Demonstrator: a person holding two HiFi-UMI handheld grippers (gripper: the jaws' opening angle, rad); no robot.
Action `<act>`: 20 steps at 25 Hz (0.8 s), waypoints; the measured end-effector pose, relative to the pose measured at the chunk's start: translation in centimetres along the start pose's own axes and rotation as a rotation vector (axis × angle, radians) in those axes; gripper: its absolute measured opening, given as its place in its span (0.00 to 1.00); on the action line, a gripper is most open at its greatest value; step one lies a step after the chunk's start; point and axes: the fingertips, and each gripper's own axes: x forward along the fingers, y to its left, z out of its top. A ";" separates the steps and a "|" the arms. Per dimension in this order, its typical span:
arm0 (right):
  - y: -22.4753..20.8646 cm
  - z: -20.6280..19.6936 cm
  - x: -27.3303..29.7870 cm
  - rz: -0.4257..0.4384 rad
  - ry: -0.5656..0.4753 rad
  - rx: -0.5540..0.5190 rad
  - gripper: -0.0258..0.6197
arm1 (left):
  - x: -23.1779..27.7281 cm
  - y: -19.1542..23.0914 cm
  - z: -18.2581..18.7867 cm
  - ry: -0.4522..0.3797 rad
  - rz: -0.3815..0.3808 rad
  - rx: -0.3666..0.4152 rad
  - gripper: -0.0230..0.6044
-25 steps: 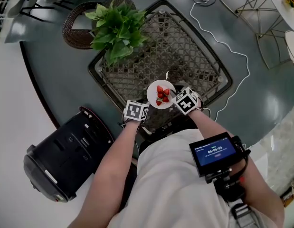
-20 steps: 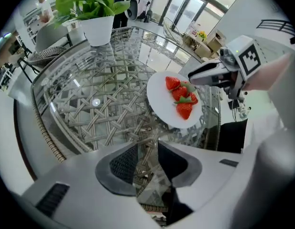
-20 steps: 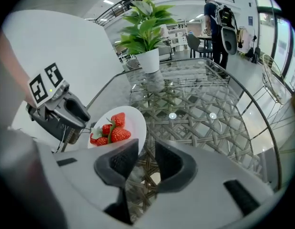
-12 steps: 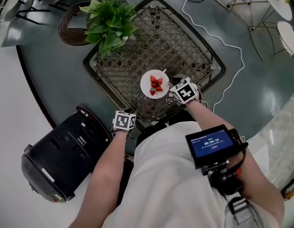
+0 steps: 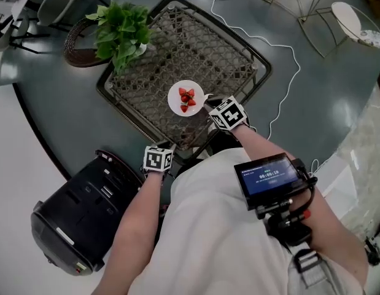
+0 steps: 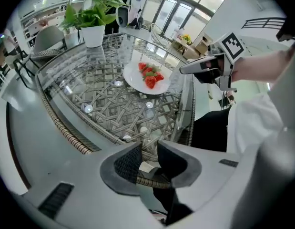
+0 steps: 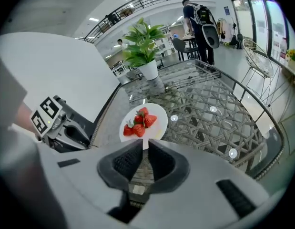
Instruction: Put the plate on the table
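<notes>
A white plate [image 5: 186,98] with several strawberries lies level over the near middle of the woven table's glass top [image 5: 226,54]. I cannot tell whether it touches the glass. My right gripper [image 5: 207,105] reaches in from the near right and is shut on the plate's near rim [image 7: 144,141]. In the left gripper view the plate [image 6: 146,78] shows ahead with the right gripper [image 6: 182,70] at its right edge. My left gripper [image 6: 149,149] hangs open and empty near the table's front edge, its marker cube [image 5: 158,158] well back from the plate.
A potted green plant [image 5: 119,32] stands on the table's far left corner, beside a woven seat [image 5: 76,48]. A black case [image 5: 79,208] sits on the floor at my left. A white cable [image 5: 275,48] and wire chairs [image 5: 300,2] lie beyond. People stand far back [image 7: 197,18].
The left gripper has drawn back from beside the plate towards my body. The right gripper has carried the plate a little farther in over the table.
</notes>
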 end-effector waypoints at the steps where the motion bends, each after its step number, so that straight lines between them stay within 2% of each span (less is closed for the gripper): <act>1: 0.5 -0.2 -0.5 0.000 -0.013 0.007 0.10 | -0.1 -0.5 -0.2 -0.004 -0.010 0.015 0.21; 5: 2.1 -1.2 -2.3 -0.003 -0.057 0.045 0.10 | -0.7 -1.5 -1.0 -0.026 -0.038 0.053 0.15; 7: 2.9 -1.7 -3.2 -0.013 -0.074 0.065 0.10 | -1.1 -1.6 -1.4 -0.039 -0.051 0.061 0.09; 11: 4.8 -2.7 -5.2 -0.019 -0.108 0.111 0.10 | -2.3 -2.1 -1.6 -0.110 -0.083 0.058 0.04; 12: 5.3 -2.8 -5.6 -0.019 -0.119 0.116 0.04 | -2.7 -2.2 -1.5 -0.134 -0.093 0.056 0.05; 17: 8.3 -4.2 -7.6 -0.002 -0.165 0.127 0.04 | -4.1 -3.1 -4.1 -0.211 -0.120 0.047 0.04; 20: 9.7 -4.5 -9.0 0.015 -0.188 0.103 0.04 | -5.1 -4.0 -4.8 -0.289 -0.137 0.038 0.04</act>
